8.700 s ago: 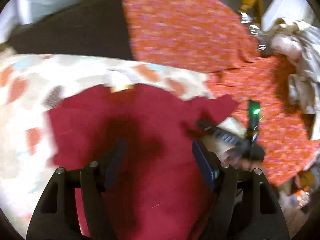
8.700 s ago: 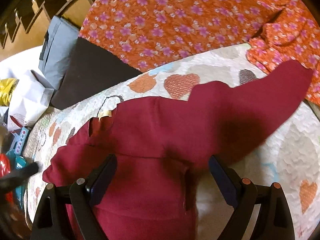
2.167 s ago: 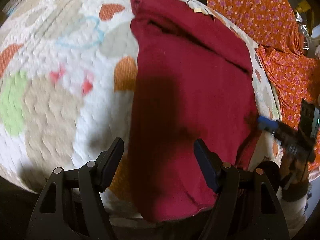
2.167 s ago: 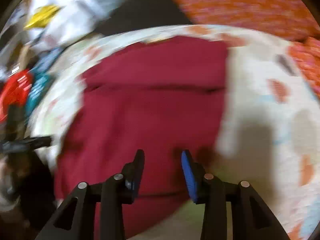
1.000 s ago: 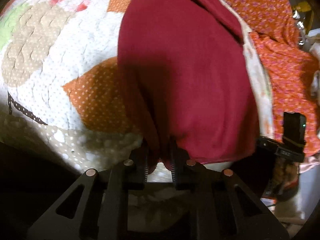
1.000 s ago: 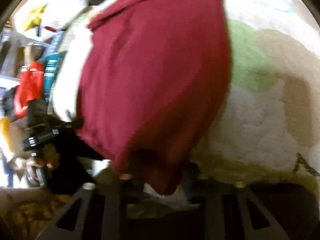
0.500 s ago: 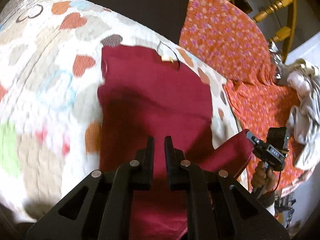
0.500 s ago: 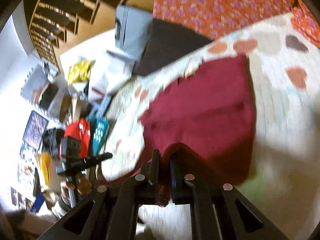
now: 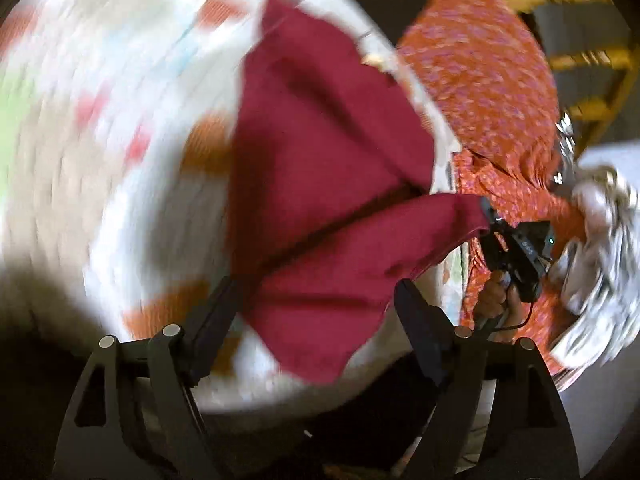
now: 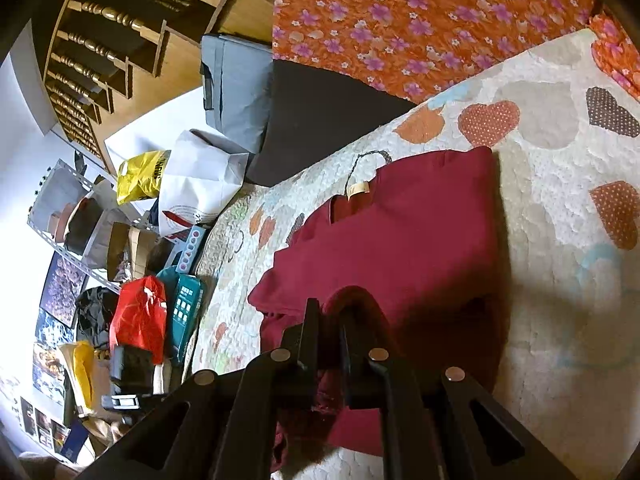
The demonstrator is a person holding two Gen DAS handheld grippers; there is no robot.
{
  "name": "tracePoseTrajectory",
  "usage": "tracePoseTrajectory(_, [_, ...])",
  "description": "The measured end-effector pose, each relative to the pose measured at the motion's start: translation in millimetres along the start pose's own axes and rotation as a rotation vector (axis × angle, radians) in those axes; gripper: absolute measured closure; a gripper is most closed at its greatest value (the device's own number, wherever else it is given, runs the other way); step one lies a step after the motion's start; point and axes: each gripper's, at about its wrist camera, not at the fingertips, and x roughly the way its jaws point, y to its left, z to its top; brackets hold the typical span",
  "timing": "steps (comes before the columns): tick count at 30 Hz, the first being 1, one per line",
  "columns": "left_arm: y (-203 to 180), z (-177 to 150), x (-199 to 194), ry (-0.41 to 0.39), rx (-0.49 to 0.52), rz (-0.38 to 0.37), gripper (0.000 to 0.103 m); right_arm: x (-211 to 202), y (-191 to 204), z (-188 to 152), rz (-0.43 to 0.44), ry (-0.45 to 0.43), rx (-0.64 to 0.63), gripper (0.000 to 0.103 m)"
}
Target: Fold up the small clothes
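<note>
Right gripper (image 10: 329, 322) pinches the dark red knit garment (image 10: 404, 240); only the left view shows the left gripper (image 9: 316, 304) opening, pads off it.

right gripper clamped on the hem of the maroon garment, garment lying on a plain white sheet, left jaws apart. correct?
One thing is off: the maroon garment lies on a quilt patterned with coloured hearts, not a plain white sheet; the right wrist view shows it clearly. The rest holds: the right gripper is clamped on the hem, and the left gripper has its jaws apart, opening.
</note>
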Motion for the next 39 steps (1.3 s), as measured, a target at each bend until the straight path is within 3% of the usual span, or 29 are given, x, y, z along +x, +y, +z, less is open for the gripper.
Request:
tracePoseTrajectory(4, [13, -36, 19, 0.044, -0.063, -0.022, 0.024, -6, 2, -3, -0.009, 0.002, -0.013, 0.096])
tracePoseTrajectory(8, [5, -44, 40, 0.053, -0.092, -0.099, 0.024, -10, 3, -6, -0.013, 0.008, -0.024, 0.096])
tracePoseTrajectory(10, [-2, -43, 51, 0.050, -0.071, -0.090, 0.024, -11, 3, -8, -0.011, 0.007, -0.021, 0.096])
tracePoseTrajectory(12, [-7, -44, 63, 0.116, -0.069, -0.101, 0.050, -13, 2, -9, -0.008, 0.008, -0.024, 0.096])
tracePoseTrajectory(13, [-13, -43, 63, 0.139, -0.046, -0.104, 0.078, -15, 2, -9, -0.005, 0.008, -0.027, 0.096])
tracePoseTrajectory(14, [-21, -41, 59, 0.146, -0.015, -0.095, 0.092, -16, 2, -9, -0.002, 0.009, -0.028, 0.096])
tracePoseTrajectory(17, [-49, -16, 27, 0.089, 0.032, -0.167, 0.092, -19, 0, -4, 0.016, 0.007, -0.025, 0.096])
tracePoseTrajectory(20, [-72, 41, -15, -0.051, 0.053, -0.246, 0.092, -18, -2, 11, 0.048, -0.020, -0.008, 0.096])
tracePoseTrajectory(22, [-80, 80, -26, -0.139, 0.066, -0.240, 0.092, -14, -3, 25, 0.066, -0.051, 0.014, 0.096])
tracePoseTrajectory(26, [-85, 155, -13, -0.220, 0.057, -0.202, 0.093, 5, -17, 56, 0.067, -0.099, 0.081, 0.096])
tracePoseTrajectory(29, [-65, 206, 12, -0.260, -0.005, -0.192, 0.093, 32, -42, 83, 0.005, -0.126, 0.148, 0.096])
tracePoseTrajectory(32, [-50, 234, 29, -0.284, -0.051, -0.178, 0.093, 64, -80, 99, -0.148, -0.110, 0.217, 0.093])
tracePoseTrajectory(33, [-45, 240, 36, -0.277, -0.054, -0.159, 0.093, 75, -92, 101, -0.188, -0.068, 0.248, 0.086])
tracePoseTrajectory(36, [-51, 247, 39, -0.248, 0.001, -0.087, 0.082, 74, -99, 104, -0.180, -0.070, 0.235, 0.081])
tracePoseTrajectory(39, [-59, 250, 20, -0.294, 0.051, -0.155, 0.067, 46, -87, 104, -0.216, -0.174, 0.177, 0.063])
